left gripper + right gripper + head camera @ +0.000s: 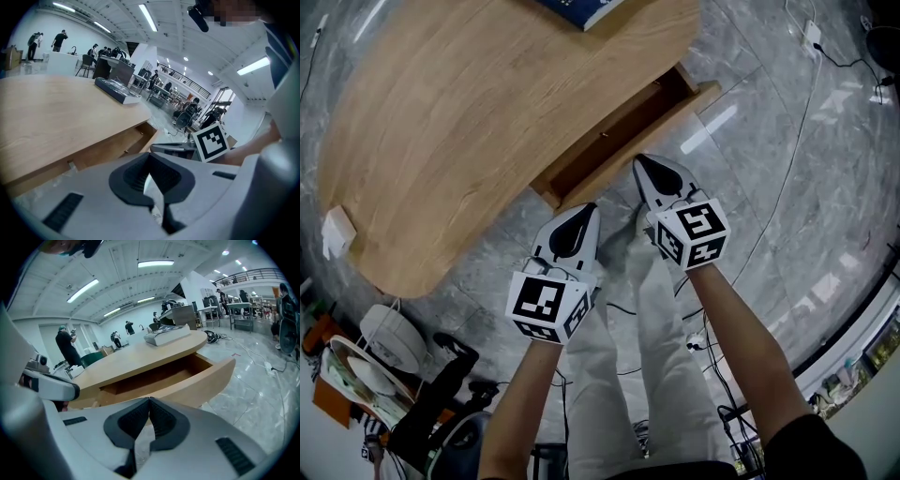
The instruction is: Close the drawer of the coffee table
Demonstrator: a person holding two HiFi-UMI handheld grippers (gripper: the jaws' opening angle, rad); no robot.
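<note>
Open drawer (652, 134) at 12 o'clock; left hand-held gripper (570, 234), right hand-held gripper (660, 178) pressed together, empty. Risk: jamming from one-sided push, slipping off front.

My table (441, 141) and drawer (635, 145) are pale grained wood. The floor (787, 169) is grey marble. My left gripper (584, 212) and right gripper (643, 163) are white with black pads and black-and-white cubes.

large open-plan lab hall: strip lights (154, 263) on a high ceiling (117, 273), a railed mezzanine (253, 273) up and right of the right hand-held gripper (149, 401), people (67, 347) standing ahead, cables (797, 141) across a polished grey stone floor (825, 216).
</note>
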